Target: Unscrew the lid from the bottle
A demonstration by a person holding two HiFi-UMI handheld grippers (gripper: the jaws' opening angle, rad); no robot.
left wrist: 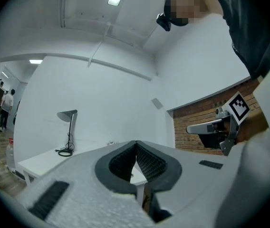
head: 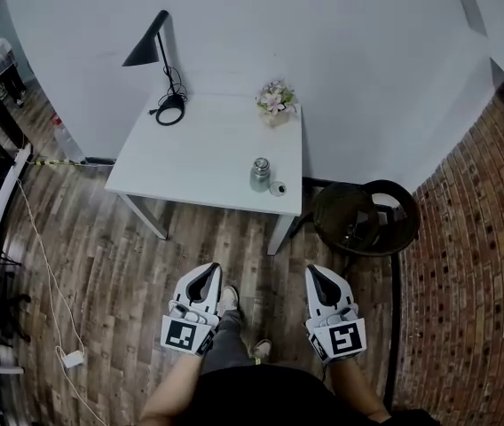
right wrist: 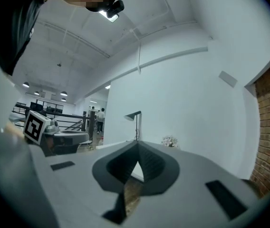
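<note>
Holding the left tongs point(left wrist: 136, 144) and the right tongs point(right wrist: 138, 145) low in front of me, I have both pressed together and pinching nothing. Their ribbed black pads meet at the tip inside pale grey, grainy shells, and each carries a cube with a black-and-white square marker.

No part of the unscrewing is in hand, as I judge it. Both tongs sit at the bottom middle of the head view, over the wood-plank floor point(head: 128, 264) and well apart from the table point(head: 190, 162).

The bottle point(head: 260, 175) stands upright near the table's lower right edge, just right of the frame's centre. It is small, squat and grey with a dull metal sheen. A small round piece point(head: 278, 187) lies just beside it and may be the lid, but at this size I cannot tell whether the bottle is capped.

If it is capped, my next move calls for stepping up to the table and spreading both tongs. One would clamp the smooth body and the other would pinch the top and turn it. That slick round wall may slip against the pads, so the hold must be firm.

Farther up the flat white table are a black cone-shaded lamp point(head: 154, 56) at its upper left and a small pot of pale flowers point(head: 275, 98) at its upper right. A dark round stool point(head: 365, 217) stands to the right on brick-patterned flooring point(head: 474, 264).
</note>
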